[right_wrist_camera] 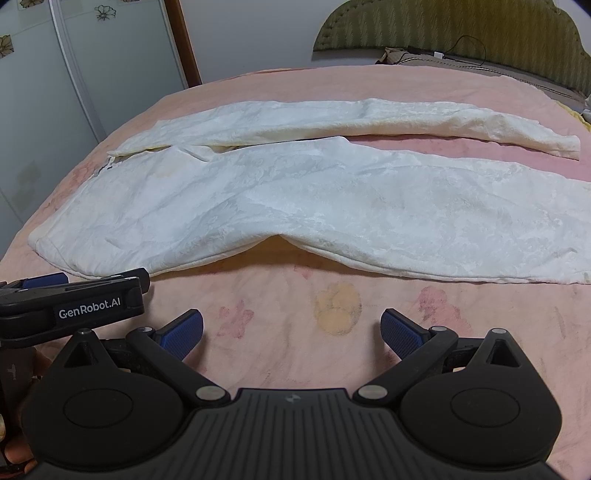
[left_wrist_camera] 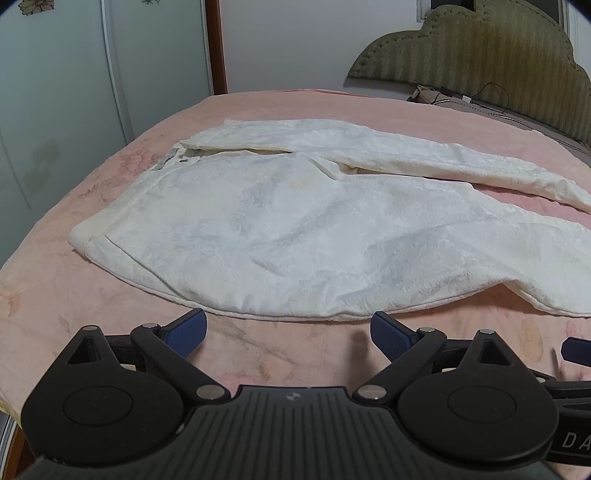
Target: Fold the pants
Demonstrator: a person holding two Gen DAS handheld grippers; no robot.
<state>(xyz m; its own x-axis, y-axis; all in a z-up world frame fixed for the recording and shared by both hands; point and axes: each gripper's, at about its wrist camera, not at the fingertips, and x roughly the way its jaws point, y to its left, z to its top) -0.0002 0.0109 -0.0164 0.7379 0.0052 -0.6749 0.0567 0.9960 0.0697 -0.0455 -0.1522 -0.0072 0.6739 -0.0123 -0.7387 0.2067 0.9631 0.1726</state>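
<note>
The white pants [right_wrist_camera: 295, 199] are lying flat on a pink bed [right_wrist_camera: 295, 314], with the waist to the left and the two legs reaching out to the right. The near edge of the pants is sitting just past both claws, and a wide strip of bare pink blanket is lying open between them. There is more open blanket on the far side, up to the green headboard [right_wrist_camera: 443, 29]. A black cable [right_wrist_camera: 465, 44] is lying near the headboard.

The left claw [left_wrist_camera: 288, 332] is resting wide apart, holding nothing, close to the near edge of the pants. The right claw [right_wrist_camera: 291, 330] is also wide apart and holding nothing, a bit further back from the pants. The two claws are sitting side by side.

In the right wrist view, the side of the left claw is showing the words "GenRobot.AI" in white.

The pants are looking soft and fuzzy, with a faint flower pattern and some yellowish marks. The near leg is humping up a little at its edge.
</note>
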